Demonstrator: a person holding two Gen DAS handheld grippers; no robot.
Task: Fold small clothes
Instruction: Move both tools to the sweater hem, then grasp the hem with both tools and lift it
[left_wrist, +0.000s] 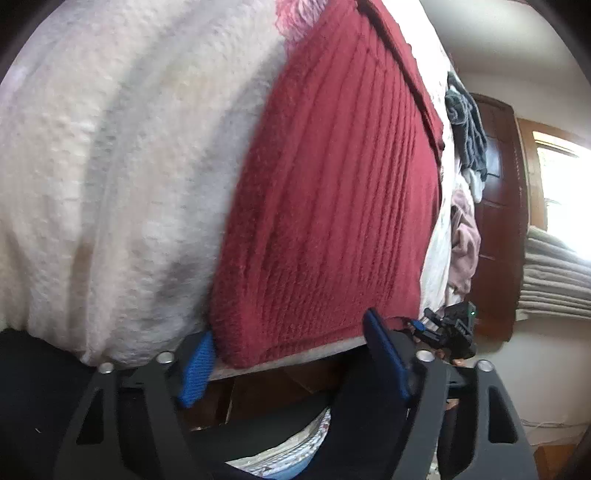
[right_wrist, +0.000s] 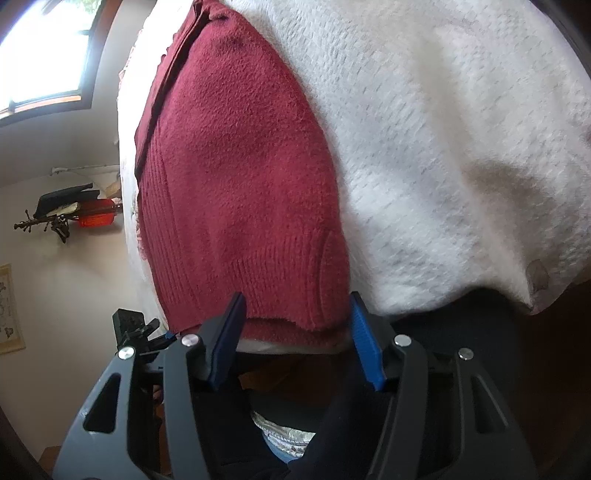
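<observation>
We see the red knit garment (left_wrist: 332, 206) lying flat on a white fuzzy blanket (left_wrist: 110, 166), its near hem at the blanket's front edge, presumably laid out so it can be folded. The left tool (left_wrist: 291, 354) and right tool (right_wrist: 295, 332) each stand with jaws apart, straddling that hem without clamping it. No container is visible; other clothes (left_wrist: 465, 192) are heaped beyond the garment.

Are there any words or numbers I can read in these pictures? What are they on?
No text can be read anywhere.
Red thing on the wall: it has marks like print, too blurred to read.
Framed picture at the left edge: too small and blurred to tell.
Red sweater and white blanket: no label or words show.
</observation>
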